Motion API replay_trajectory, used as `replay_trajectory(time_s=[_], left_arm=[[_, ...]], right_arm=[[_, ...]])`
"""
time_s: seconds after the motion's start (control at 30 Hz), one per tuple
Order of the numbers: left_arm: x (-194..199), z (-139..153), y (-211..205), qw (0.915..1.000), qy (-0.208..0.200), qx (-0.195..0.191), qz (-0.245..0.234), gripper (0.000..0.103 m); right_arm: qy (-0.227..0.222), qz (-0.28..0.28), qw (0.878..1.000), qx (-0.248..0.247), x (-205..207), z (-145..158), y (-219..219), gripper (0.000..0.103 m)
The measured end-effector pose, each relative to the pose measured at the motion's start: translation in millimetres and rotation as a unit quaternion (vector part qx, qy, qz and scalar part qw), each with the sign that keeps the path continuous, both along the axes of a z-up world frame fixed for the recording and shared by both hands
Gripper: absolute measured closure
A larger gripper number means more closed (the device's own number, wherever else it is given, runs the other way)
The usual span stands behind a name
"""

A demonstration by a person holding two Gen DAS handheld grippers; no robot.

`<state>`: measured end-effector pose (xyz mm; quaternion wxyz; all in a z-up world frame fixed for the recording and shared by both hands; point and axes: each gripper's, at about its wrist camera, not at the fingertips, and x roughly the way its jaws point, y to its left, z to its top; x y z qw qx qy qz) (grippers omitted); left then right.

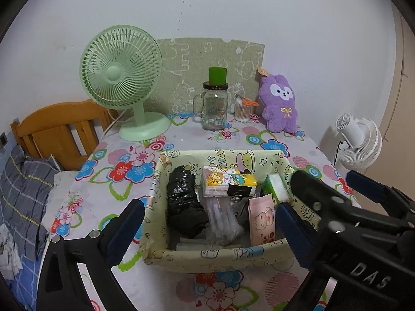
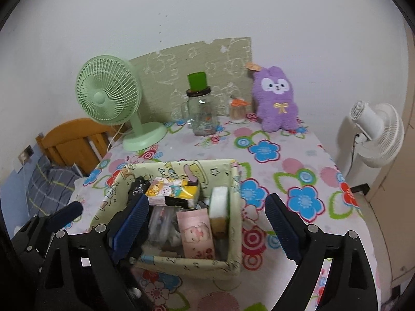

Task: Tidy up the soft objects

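Note:
A purple plush rabbit (image 1: 279,103) (image 2: 276,103) sits upright at the back right of the flowered table, against the wall. A pale green fabric basket (image 1: 197,255) (image 2: 234,178) stands near the front, filled with a black bag (image 1: 182,199), a yellow tissue pack (image 1: 228,181) (image 2: 175,190), a pink packet (image 1: 262,220) (image 2: 197,233) and a green-white sponge (image 1: 276,184) (image 2: 219,206). My left gripper (image 1: 210,228) is open, its fingers either side of the basket. My right gripper (image 2: 205,223) is open and empty over the basket; it also shows in the left wrist view (image 1: 334,189).
A green desk fan (image 1: 122,83) (image 2: 111,98), a glass jar mug (image 1: 214,108) (image 2: 201,114) with a green cup on top, and a cotton swab box (image 1: 243,110) stand at the back. A white fan (image 1: 360,142) (image 2: 376,134) stands right of the table; a wooden bed headboard (image 1: 57,132) left.

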<state>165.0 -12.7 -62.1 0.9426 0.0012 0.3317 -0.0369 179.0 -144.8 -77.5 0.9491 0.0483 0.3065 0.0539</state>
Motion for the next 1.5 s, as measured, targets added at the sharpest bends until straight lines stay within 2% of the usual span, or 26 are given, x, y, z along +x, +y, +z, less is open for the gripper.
replay_trajectory(time_s=[0.37, 0.77, 0.93, 1.23, 1.5], left_arm=[[-35, 19, 14, 0.9993, -0.028, 0.0, 0.024, 0.0], [-84, 45, 17, 0.9974, -0.066, 0.008, 0.025, 0.0], [-104, 54, 16, 0.9962, -0.083, 0.014, 0.022, 0.0], [-133, 66, 17, 0.9951, -0.097, 0.004, 0.019, 0.0], [-149, 65, 16, 0.9946, -0.103, 0.003, 0.013, 0.0]], right_arm=[[-0.031, -0.016, 0.999, -0.008, -46, 20, -11, 0.009], [-0.074, -0.028, 0.997, -0.021, -100, 46, -18, 0.004], [-0.083, -0.034, 0.996, -0.02, -119, 53, -22, 0.004], [-0.104, -0.055, 0.993, -0.03, -156, 66, -28, 0.001], [-0.102, -0.058, 0.993, -0.027, -170, 63, -32, 0.001]])
